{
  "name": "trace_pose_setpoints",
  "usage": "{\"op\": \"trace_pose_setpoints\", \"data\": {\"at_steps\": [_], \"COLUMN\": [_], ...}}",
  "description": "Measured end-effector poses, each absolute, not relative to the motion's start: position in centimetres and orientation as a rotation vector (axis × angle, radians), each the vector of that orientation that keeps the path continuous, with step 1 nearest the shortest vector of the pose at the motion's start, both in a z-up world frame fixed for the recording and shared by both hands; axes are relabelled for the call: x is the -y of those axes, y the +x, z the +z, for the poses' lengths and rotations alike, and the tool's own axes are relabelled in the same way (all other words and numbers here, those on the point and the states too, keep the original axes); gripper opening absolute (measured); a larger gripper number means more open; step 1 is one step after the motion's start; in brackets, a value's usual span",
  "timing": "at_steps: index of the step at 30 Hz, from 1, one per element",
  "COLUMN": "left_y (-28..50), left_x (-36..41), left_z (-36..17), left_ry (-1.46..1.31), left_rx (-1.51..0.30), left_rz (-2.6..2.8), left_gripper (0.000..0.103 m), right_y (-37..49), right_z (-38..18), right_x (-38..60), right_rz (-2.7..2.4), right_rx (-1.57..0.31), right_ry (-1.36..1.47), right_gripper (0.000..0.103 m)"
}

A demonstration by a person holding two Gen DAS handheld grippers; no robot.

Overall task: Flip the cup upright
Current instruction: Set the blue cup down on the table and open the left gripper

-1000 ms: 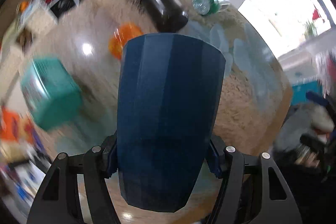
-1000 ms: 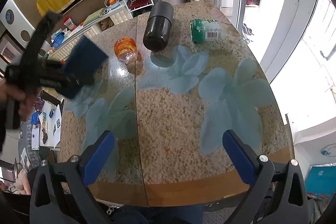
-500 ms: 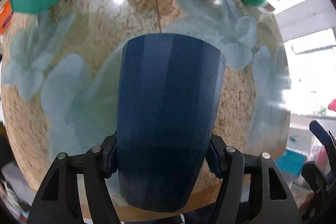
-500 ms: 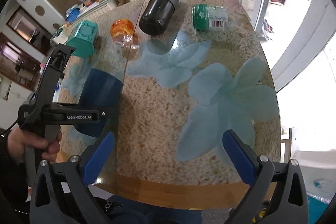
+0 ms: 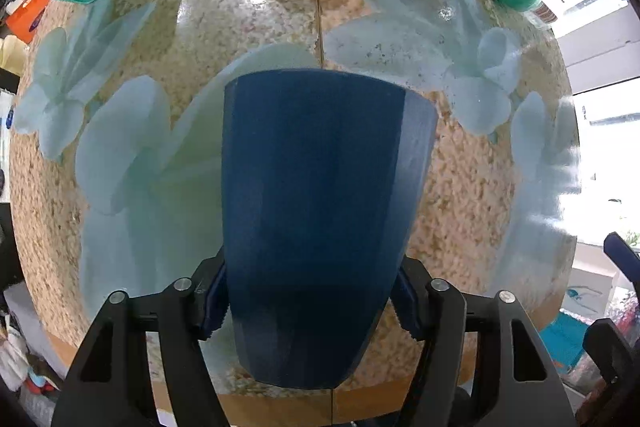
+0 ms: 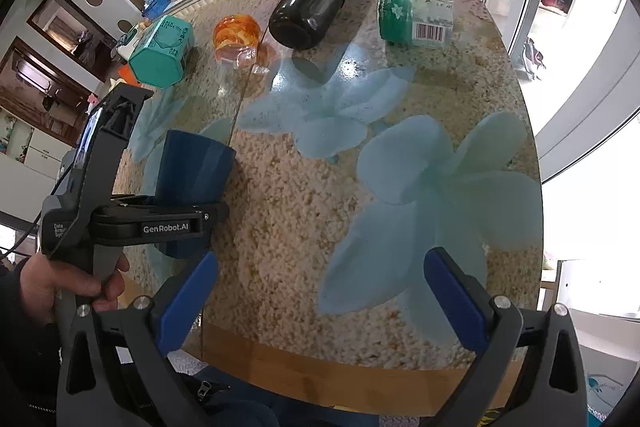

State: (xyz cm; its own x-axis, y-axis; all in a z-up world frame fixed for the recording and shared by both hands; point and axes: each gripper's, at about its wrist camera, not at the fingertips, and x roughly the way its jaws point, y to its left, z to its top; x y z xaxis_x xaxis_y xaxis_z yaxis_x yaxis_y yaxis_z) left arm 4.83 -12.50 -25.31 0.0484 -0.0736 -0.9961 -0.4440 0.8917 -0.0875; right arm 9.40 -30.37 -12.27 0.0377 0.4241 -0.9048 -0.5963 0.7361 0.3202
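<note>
Now the left claw (image 5: pixel 308 303) squeezes the tall dark blue plastic cup (image 5: pixel 320 211) low over the speckled stone table (image 6: pixel 304 227), so set it down flat and slowly, while the right claw (image 6: pixel 320 303) waits wide open.

"GenRobot.AI" is showing in white on the left gripper (image 6: pixel 176 223); a barcode is showing on the green bottle (image 6: pixel 416 19), digits unreadable.

My left gripper (image 6: pixel 188 223) is black plastic, stamped "GenRobot.AI" in white; my right gripper (image 6: pixel 320 303) carries blue pads (image 6: pixel 454 301) and silver screws; my bare hand (image 6: pixel 60 287) wears a dark sleeve.
</note>
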Motion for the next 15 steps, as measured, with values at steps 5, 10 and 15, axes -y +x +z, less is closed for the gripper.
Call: {"op": "trace_pose_setpoints", "data": {"at_steps": [5, 10, 15], "left_y": [5.6, 6.0, 7.0], "left_x": [12.8, 12.4, 12.7], "left_z": [-25.2, -24.0, -22.3], "left_ry": [-0.39, -0.41, -0.399], "left_rx": [-1.526, -1.527, -1.499], "left_rz": [0.301, 0.276, 0.248], "left_gripper": [0.082, 0.103, 0.103], "right_y": [9.8, 10.1, 10.1], "right_z": [-12.4, -12.5, -12.2], "right_x": [30.8, 31.1, 30.9], "right_rz": [0.787, 0.786, 0.787], "right_rx": [-1.325, -1.324, -1.319], "right_ry": [-0.143, -0.127, -0.109], "right_gripper": [0.103, 0.103, 0.103]}}
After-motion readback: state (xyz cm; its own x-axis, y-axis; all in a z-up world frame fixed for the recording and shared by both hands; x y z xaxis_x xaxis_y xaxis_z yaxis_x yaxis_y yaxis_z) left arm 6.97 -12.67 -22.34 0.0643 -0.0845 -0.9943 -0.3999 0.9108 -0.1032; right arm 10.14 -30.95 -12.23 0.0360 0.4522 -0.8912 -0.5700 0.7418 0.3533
